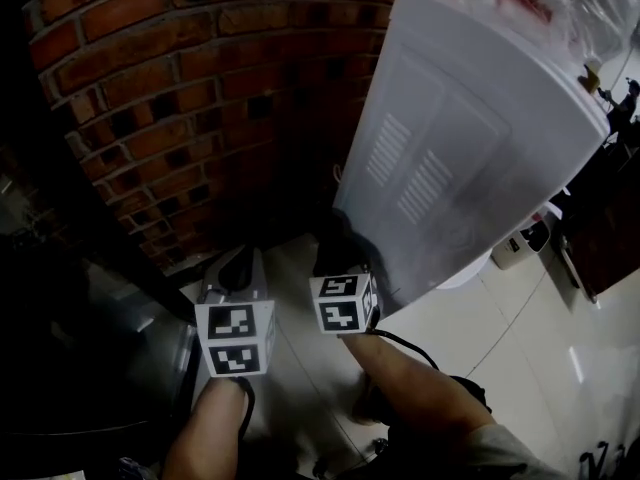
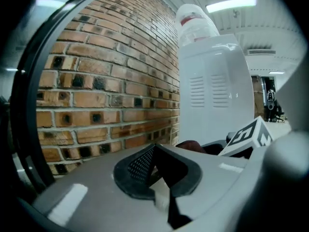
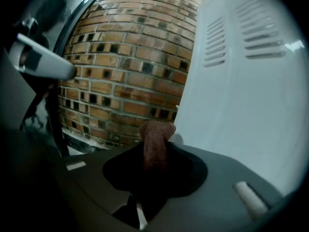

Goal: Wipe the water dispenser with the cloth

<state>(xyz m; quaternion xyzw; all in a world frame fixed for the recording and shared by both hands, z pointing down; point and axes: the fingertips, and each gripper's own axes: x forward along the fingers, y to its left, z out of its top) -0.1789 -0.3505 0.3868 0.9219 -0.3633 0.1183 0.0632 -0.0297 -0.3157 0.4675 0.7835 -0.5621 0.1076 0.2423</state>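
Grey left tool (image 2: pixel 153 151), right tool (image 3: pixel 155 151); black-white marker cubes (image 1: pixel 236 338).

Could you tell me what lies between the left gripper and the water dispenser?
The right gripper, shut on the brown cloth, as the head view shows.

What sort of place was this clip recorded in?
Likely an indoor office or workshop corner: a tall white plastic water dispenser stands beside a red brick wall on pale glossy floor tiles, under fluorescent ceiling strip lights.

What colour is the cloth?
Reddish brown. The cloth shows best in the right gripper view.
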